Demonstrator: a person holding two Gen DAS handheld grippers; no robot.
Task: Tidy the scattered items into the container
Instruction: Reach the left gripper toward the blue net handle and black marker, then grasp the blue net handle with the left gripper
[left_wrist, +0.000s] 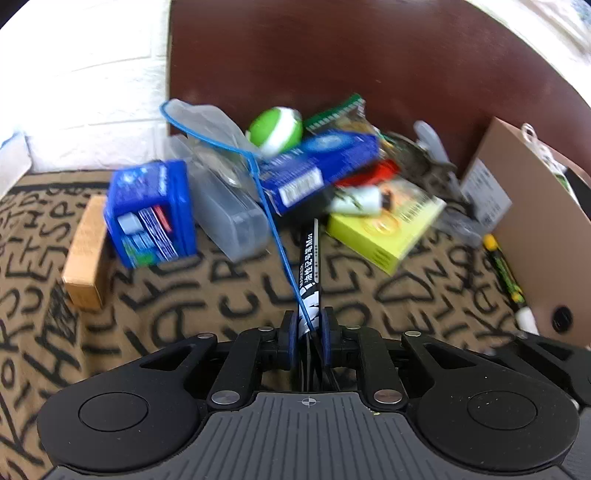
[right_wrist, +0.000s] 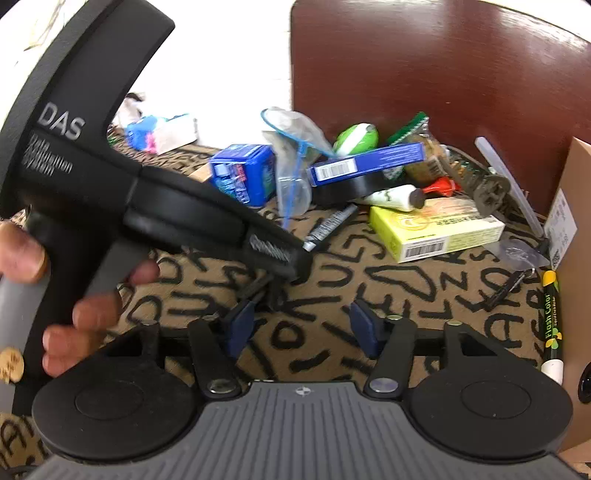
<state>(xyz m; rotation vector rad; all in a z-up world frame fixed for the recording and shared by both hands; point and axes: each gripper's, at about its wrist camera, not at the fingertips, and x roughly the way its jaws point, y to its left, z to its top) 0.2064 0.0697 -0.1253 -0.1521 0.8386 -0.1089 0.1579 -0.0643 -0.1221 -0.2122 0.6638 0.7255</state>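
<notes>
Your left gripper (left_wrist: 309, 326) had its fingers clamped on a black marker pen (left_wrist: 309, 266), its barrel running forward toward the pile; a thin blue cord (left_wrist: 275, 229) from the clear pouch (left_wrist: 207, 122) crossed the same gap, possibly pinched too, the blur made that hard to judge. Your right gripper (right_wrist: 301, 326) hovered with fingers apart, nothing between them, over the lettered cloth (right_wrist: 325, 288) on the bench. Clutter sat heaped ahead: blue box (left_wrist: 317, 170), green-and-white ball (left_wrist: 276, 130), yellow box (left_wrist: 388, 229), blue pack (left_wrist: 151, 214), a white tube (right_wrist: 395, 197). The cardboard container (left_wrist: 532, 229) stood at the right, a chalk marker (right_wrist: 551, 321) lying just beside its wall
</notes>
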